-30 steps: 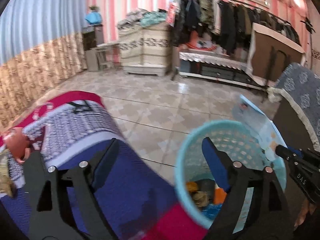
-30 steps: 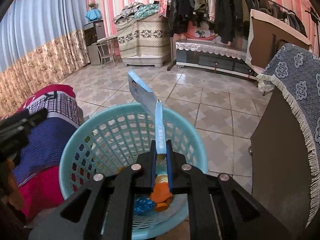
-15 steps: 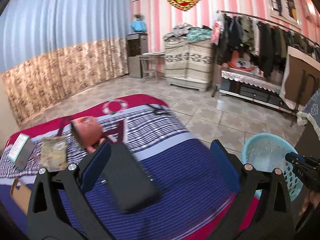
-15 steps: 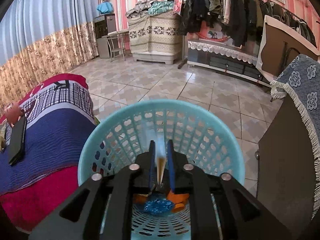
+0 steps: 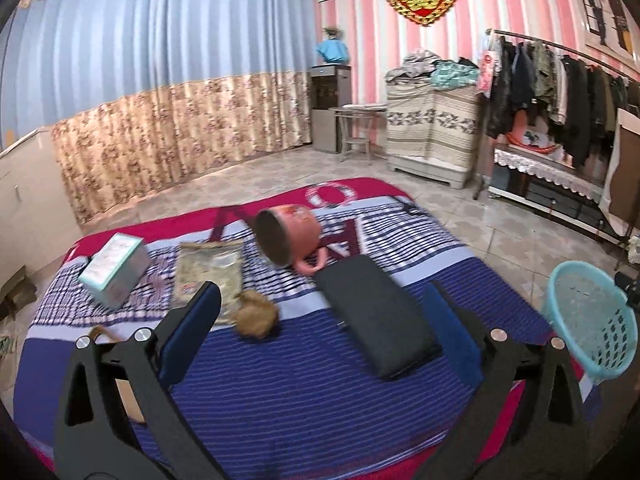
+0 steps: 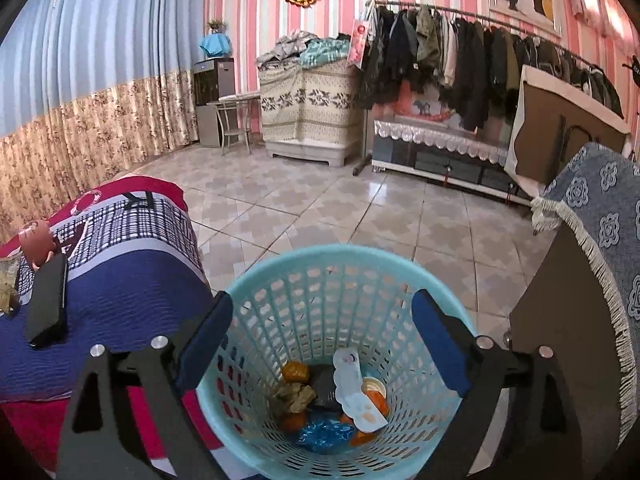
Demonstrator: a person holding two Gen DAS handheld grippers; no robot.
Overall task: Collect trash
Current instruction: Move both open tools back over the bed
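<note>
While the right gripper [image 6: 322, 316] hangs over the turquoise basket [image 6: 404, 260], its jaws have just been opening and now stand wide with nothing between them; the pale blue wrapper [image 6: 354, 392] lies down among the other scraps at the bottom, clear of the pads. The left gripper [image 5: 320, 308] is the one facing what is left to pick up. Its jaws have also been spreading and are as wide as they go, empty, aimed down and across the striped blanket [image 5: 300, 392].

The nearest piece of rubbish is the crumpled brown wad [image 5: 256, 314], lying just ahead of the left gripper and toward its left finger [image 5: 192, 328], not centred in the gap. Beyond it lies a flat printed packet [image 5: 212, 268], its long side running away from the claw. The teal box [image 5: 114, 274] sits further left, the pink mug [image 5: 288, 234] on its side further back, and a dark flat case [image 5: 376, 320] ahead toward the right finger. The wad is blurred, so what it is made of I cannot say, perhaps paper. The basket stands off the blanket's right edge, well apart from the wad, so the left hand is the nearer one; I would expect it to shift slightly left to bracket the wad.
</note>
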